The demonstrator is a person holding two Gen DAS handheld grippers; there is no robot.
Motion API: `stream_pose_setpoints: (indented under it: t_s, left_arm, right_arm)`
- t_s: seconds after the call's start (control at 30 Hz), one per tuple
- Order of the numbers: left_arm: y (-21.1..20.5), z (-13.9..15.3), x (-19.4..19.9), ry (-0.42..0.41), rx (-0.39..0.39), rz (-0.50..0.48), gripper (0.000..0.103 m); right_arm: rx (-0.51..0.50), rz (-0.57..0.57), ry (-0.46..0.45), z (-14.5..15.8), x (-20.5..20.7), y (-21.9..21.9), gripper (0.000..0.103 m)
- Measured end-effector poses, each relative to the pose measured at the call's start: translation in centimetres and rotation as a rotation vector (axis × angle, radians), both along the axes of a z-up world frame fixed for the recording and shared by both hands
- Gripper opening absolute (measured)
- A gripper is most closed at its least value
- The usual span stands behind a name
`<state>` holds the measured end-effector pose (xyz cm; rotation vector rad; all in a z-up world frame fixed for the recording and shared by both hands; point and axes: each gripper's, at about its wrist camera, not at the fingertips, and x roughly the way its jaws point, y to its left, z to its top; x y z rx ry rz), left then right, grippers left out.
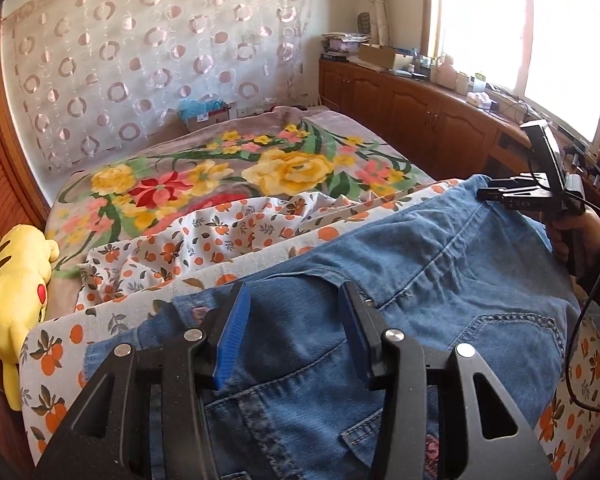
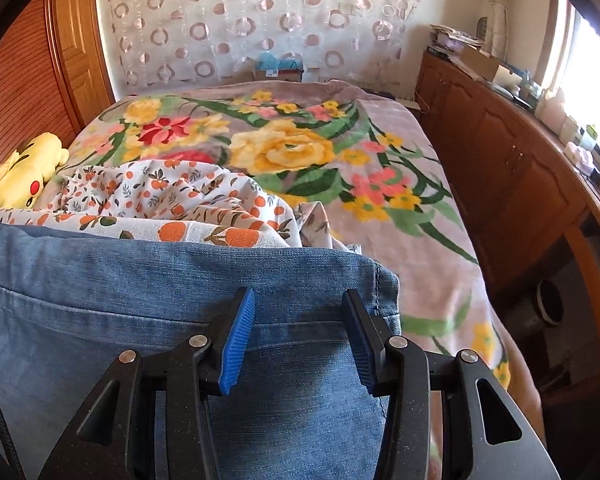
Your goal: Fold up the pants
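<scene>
Blue jeans (image 1: 420,280) lie folded across the near end of the bed, back pockets up. My left gripper (image 1: 294,304) hovers over their waist end, open, its blue pads (image 1: 232,344) apart with only flat denim beneath. At the far right of the left wrist view, a hand holds my right gripper (image 1: 496,195) at the jeans' far edge. In the right wrist view, the right gripper (image 2: 298,308) is open over the jeans (image 2: 100,280) near their folded corner, and nothing is pinched between its pads (image 2: 236,344).
An orange-print sheet (image 2: 172,196) is bunched behind the jeans on a floral blanket (image 2: 292,148). A yellow plush toy (image 2: 24,168) lies at the bed's left edge. Wooden cabinets (image 2: 500,144) with clutter on top run along the right, under a bright window. A black cable (image 1: 580,320) trails from the right gripper.
</scene>
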<state>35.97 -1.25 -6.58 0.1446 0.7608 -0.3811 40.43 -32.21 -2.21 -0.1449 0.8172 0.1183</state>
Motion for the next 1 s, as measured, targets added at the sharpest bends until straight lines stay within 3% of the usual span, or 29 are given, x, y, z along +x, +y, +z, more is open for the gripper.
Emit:
stream_pose_setpoints:
  t_s: [0.17, 0.37, 0.53, 0.67, 0.8, 0.87, 0.93, 1.0]
  left_arm:
    - [-2.3, -1.1, 1.0, 0.012, 0.038, -0.050, 0.047]
    - [-2.8, -3.1, 3.7, 0.058, 0.099, -0.039, 0.047]
    - [-1.9, -3.8, 4.7, 0.091, 0.067, -0.011, 0.047]
    - [-2.0, -3.0, 3.2, 0.053, 0.075, -0.001, 0.047]
    - [-1.8, -1.7, 1.0, 0.042, 0.023, -0.030, 0.048]
    - [-1.8, -0.8, -0.6, 0.016, 0.010, -0.040, 0.057]
    - [-1.9, -0.1, -1.9, -0.006, -0.011, -0.053, 0.074]
    - [-2.0, 0.5, -3.2, -0.019, -0.034, -0.070, 0.079]
  right_arm:
    - [-0.022, -0.004, -0.015, -0.4, -0.8, 2.7, 0.048]
    - [-0.037, 0.014, -0.051, 0.4, -3.3, 2.9, 0.048]
    - [-0.013, 0.020, -0.066, 0.8, -5.9, 2.5, 0.048]
    - [0.019, 0.028, -0.082, 1.6, -8.9, 2.2, 0.048]
    - [0.070, 0.028, -0.107, 2.3, -12.2, 2.0, 0.048]
    - [0.088, 0.033, -0.115, 2.5, -13.9, 2.0, 0.048]
    - [0.100, 0.035, -0.123, 2.6, -15.3, 2.1, 0.048]
    - [0.108, 0.042, -0.127, 2.6, -16.6, 2.1, 0.048]
